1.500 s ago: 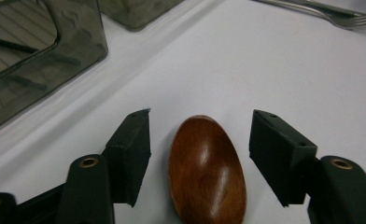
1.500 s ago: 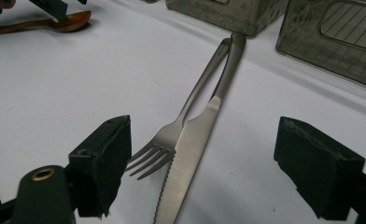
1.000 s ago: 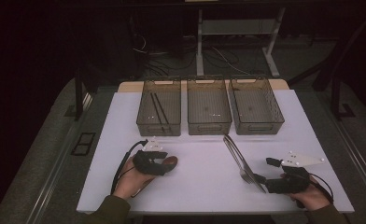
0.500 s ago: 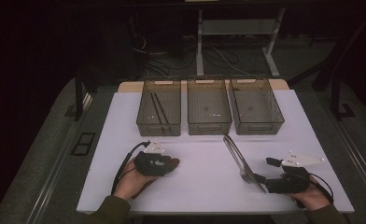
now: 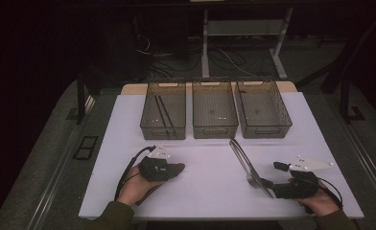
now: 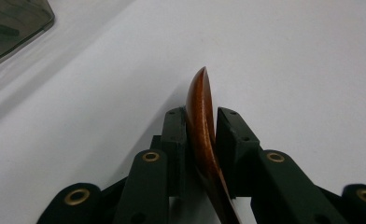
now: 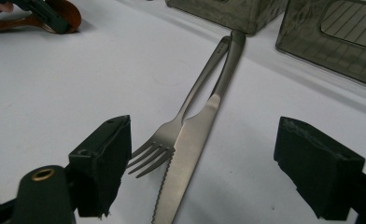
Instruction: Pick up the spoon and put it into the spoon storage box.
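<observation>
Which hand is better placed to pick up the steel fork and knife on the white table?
Right. The right gripper is open with the steel fork and serrated steel knife lying between its jaws, while the left gripper is shut on a brown wooden spoon.

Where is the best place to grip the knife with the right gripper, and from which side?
Probably the knife at mid-handle, from above, jaws across its width: it lies flat, serrated blade toward the open right gripper, with the fork touching one side, so go beyond the tines.
</observation>
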A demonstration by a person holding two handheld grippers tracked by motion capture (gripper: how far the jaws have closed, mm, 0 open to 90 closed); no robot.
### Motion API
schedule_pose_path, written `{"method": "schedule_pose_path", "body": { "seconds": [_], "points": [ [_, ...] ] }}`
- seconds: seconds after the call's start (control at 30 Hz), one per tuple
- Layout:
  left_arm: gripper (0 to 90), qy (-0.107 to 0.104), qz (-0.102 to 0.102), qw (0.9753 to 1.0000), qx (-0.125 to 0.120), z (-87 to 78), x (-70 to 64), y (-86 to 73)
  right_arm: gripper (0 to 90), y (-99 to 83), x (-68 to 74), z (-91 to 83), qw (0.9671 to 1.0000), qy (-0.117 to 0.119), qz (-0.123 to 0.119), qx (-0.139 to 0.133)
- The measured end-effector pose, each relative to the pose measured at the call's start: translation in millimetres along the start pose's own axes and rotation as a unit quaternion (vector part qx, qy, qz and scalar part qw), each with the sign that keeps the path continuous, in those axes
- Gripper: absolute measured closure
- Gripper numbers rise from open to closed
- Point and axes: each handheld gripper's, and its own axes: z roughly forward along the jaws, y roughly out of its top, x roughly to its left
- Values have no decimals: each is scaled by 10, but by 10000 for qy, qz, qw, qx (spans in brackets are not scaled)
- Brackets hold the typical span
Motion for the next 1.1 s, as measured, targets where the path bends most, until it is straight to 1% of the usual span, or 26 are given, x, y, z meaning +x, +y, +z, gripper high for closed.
{"method": "schedule_pose_path", "body": {
  "seconds": [0.23, 0.4, 0.43, 0.63, 0.8, 0.83, 0.9, 1.03, 1.1],
  "points": [
    [745, -9, -46, 10000, 18, 1, -8, 7, 192, 0, 1, 0, 10000, 1, 2, 2],
    [785, -25, -23, 10000, 57, 4, -26, 26, 192, 0, 1, 1, 10000, 4, 2, 8],
    [787, -17, -6, 10000, 73, 3, -29, 28, 192, 0, 0, 2, 10000, 3, 1, 10],
    [791, -20, -84, 9999, 97, 2, -28, 34, 192, 0, 0, 2, 10000, 6, 2, 8],
    [796, -2, -76, 9999, 128, 1, -37, 47, 192, 0, -1, 3, 10000, 6, 19, 5],
    [797, -3, -43, 9999, 148, 0, -35, 51, 192, 0, -1, 1, 10000, 10, 12, 5],
    [797, -20, -88, 9998, 159, -2, -42, 55, 192, -1, -1, 2, 10000, 9, 12, 9],
    [797, -83, -16, 9999, 128, -12, -50, 72, 192, -1, -2, 4, 10000, 9, 10, 9],
    [797, -104, -17, 9999, 112, -21, -58, 86, 192, -1, -3, 5, 10000, 9, 12, 7]
  ]
}}
